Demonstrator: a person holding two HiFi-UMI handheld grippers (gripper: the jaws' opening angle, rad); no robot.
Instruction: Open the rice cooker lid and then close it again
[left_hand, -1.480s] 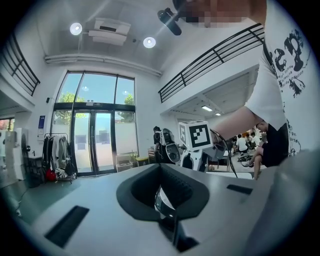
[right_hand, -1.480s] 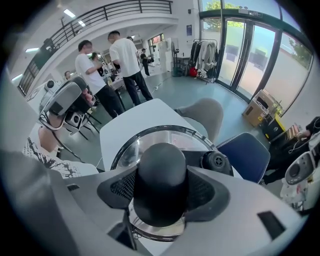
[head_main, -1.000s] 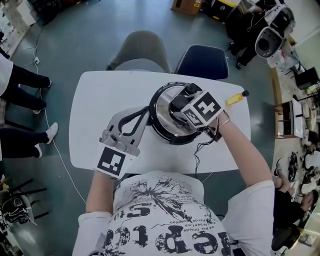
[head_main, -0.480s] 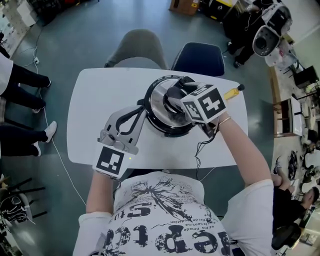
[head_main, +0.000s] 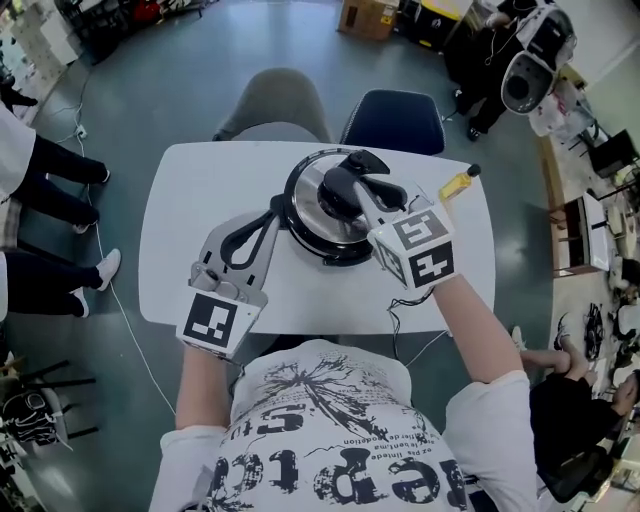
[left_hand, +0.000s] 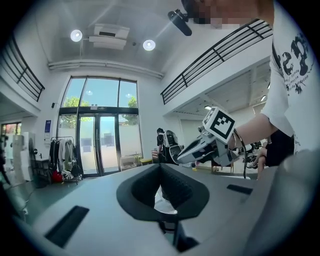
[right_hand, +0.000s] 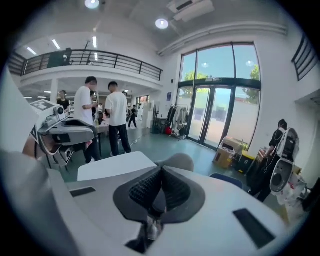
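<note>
Just changed: right hand-held gripper (head_main: 360, 185) closed its jaws on nothing and rose clear of the lid (head_main: 318, 212), whose handle it sat on a second ago. The rice cooker (head_main: 300, 238) stands mid-bench (head_main: 200, 180), lid down, so closing looks done. The left hand-held gripper (head_main: 272, 208), pinched shut and empty, waits just left of the cooker, little moved.

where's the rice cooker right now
In the head view the rice cooker stands on the white table near its far edge, left gripper beside it, right gripper over it.
</note>
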